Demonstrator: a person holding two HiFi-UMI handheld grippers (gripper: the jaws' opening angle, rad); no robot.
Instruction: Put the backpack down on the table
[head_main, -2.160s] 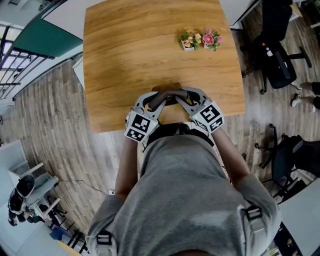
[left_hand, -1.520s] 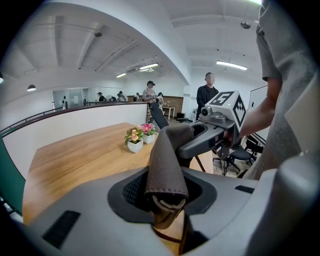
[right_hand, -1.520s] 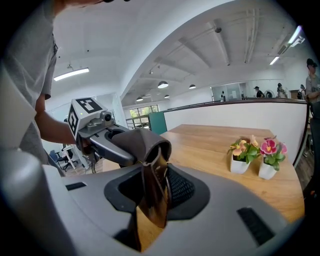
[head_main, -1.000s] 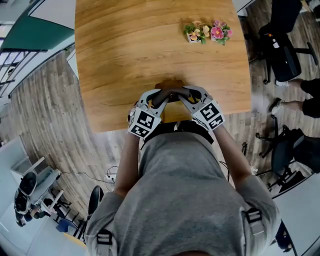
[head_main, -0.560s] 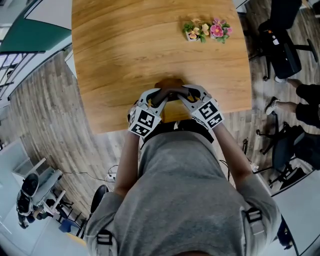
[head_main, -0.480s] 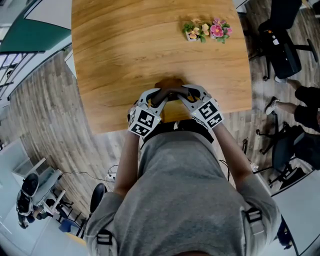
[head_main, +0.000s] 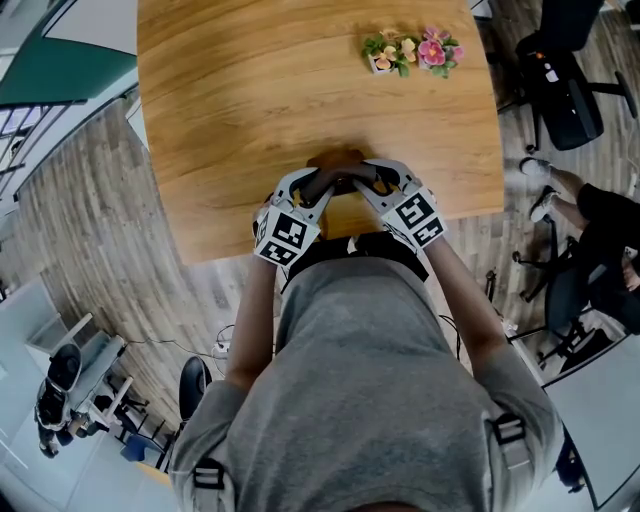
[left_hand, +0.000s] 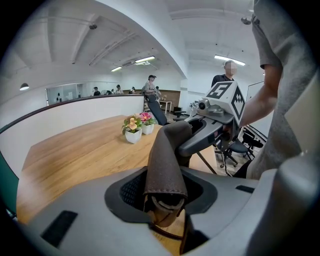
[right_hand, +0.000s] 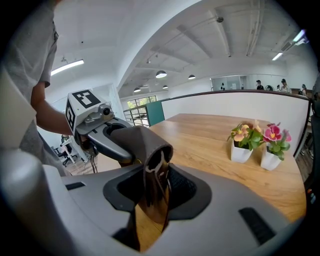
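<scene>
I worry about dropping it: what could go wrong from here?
The left gripper and right gripper are opening their fingers round the brown handle, right above the table's near edge. The backpack below is hidden, so it might slump or slide off. The handle could also snag in a gripper.

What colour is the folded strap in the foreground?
Dark brown strap, leather-like with a stitched edge; shows best in the left gripper view.

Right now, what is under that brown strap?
Below the brown strap only the wooden table shows. The left gripper and right gripper, its jaws opening, have it between their jaws and, with the person's shirt, cover the backpack's body.
</scene>
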